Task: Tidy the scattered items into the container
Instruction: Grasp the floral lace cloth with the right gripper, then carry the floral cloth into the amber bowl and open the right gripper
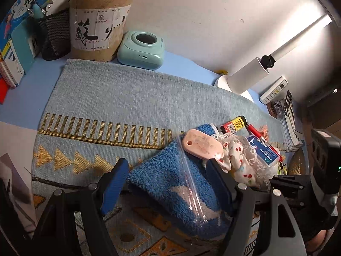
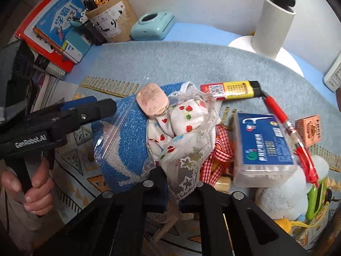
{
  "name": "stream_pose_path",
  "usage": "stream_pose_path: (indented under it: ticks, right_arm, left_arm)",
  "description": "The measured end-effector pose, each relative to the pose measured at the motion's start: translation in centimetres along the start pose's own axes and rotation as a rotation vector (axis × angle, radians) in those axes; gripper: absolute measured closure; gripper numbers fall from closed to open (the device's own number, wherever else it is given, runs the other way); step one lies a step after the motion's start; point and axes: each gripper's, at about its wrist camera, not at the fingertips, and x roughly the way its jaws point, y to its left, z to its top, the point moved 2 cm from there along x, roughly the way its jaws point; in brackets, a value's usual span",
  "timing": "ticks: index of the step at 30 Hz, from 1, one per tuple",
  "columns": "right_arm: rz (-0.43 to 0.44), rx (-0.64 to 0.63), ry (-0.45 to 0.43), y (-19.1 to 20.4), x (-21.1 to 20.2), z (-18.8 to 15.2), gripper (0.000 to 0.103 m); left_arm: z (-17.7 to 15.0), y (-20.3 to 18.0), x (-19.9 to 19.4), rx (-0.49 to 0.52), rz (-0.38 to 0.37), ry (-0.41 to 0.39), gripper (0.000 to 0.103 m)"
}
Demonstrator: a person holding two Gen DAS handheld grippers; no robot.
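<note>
Pinching lace cloth, right gripper nearly closed on it. Left gripper wide open, holding nothing, astride clear zip bag w/ blue towel, on mat.

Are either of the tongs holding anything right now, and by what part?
The right tongs are shut on the lace edge of the strawberry-print cloth. The left tongs are open, straddling the blue towel and the clear bag, gripping nothing.

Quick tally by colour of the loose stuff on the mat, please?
Blue: 2, towel and box
Red: 2, pen and gingham ribbon
Pink: 1, case
White: 1, lace cloth
Red-yellow: 1, lighter
Orange: 1, cube
Total: 8
</note>
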Motion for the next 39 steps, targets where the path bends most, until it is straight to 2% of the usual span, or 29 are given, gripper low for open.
stream_pose_path:
  ticks: [6, 10, 13, 16, 19, 20, 23, 28, 39]
  right_arm:
    - [0.015, 0.083, -0.092, -2.5, -4.4, -1.3, 0.096]
    - [0.033, 0.154, -0.113, -4.4, -6.0, -2.5, 0.096]
    - [0.039, 0.195, -0.120, -5.0, -6.3, -3.3, 0.096]
    - [0.043, 0.220, -0.128, -5.1, -6.5, -3.7, 0.096]
    - [0.049, 0.240, -0.151, -5.2, -7.2, -4.2, 0.096]
    - [0.055, 0.247, -0.158, -5.3, -7.4, -4.2, 0.096]
    - [0.067, 0.263, -0.182, -5.8, -8.3, -4.6, 0.095]
    - [0.081, 0.291, -0.223, -6.7, -9.7, -5.3, 0.095]
    - [0.077, 0.366, -0.331, -10.3, -14.3, -8.9, 0.095]
  left_arm:
    - [-0.1, -1.8, 0.7, 0.065, 0.026, 0.012, 0.031]
    - [-0.4, -2.8, 0.8, 0.110, 0.045, 0.009, 0.031]
    - [-0.8, -3.3, 2.2, 0.175, 0.149, 0.025, 0.032]
    - [-1.6, -3.4, 3.9, 0.218, 0.241, 0.037, 0.049]
    - [-1.5, -3.6, 3.0, 0.218, 0.230, -0.002, 0.088]
    - [-1.3, -3.4, 2.7, 0.207, 0.227, -0.008, 0.095]
    - [-0.9, -2.9, 1.1, 0.167, 0.165, -0.041, 0.099]
    - [-1.0, -3.9, -1.5, 0.175, 0.125, -0.076, 0.099]
    - [-1.5, -10.3, -8.2, 0.260, 0.055, -0.200, 0.102]
